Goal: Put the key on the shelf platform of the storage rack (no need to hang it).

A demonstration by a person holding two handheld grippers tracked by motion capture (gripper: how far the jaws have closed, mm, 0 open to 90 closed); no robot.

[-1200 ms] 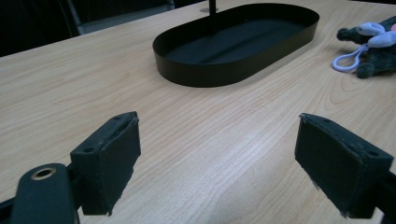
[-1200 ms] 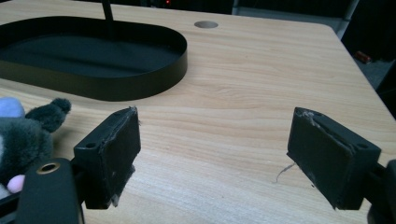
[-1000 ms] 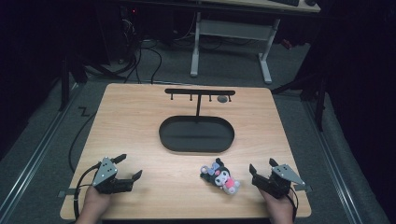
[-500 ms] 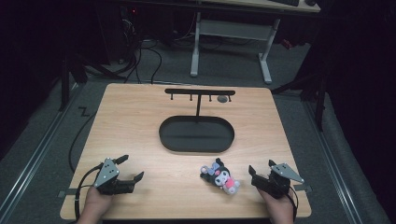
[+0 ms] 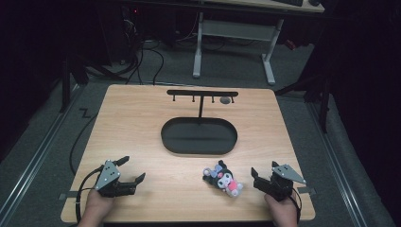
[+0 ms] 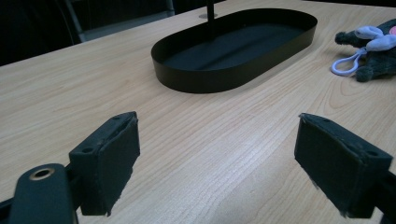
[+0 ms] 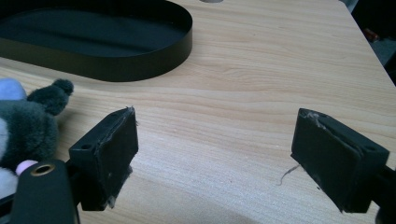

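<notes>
At the near edge of the surface [image 5: 142, 127], the left gripper [image 5: 128, 176] rests with jaws released on nothing, apparently waiting. The right gripper [image 5: 257, 178] sits near right, jaws spread and empty, aimed at the plush keychain toy [image 5: 223, 178] just to its left, likely set for a grab. Farther off stands the black oval tray [image 5: 198, 136] with its hook rack [image 5: 202, 93], probably where the toy should hang.
</notes>
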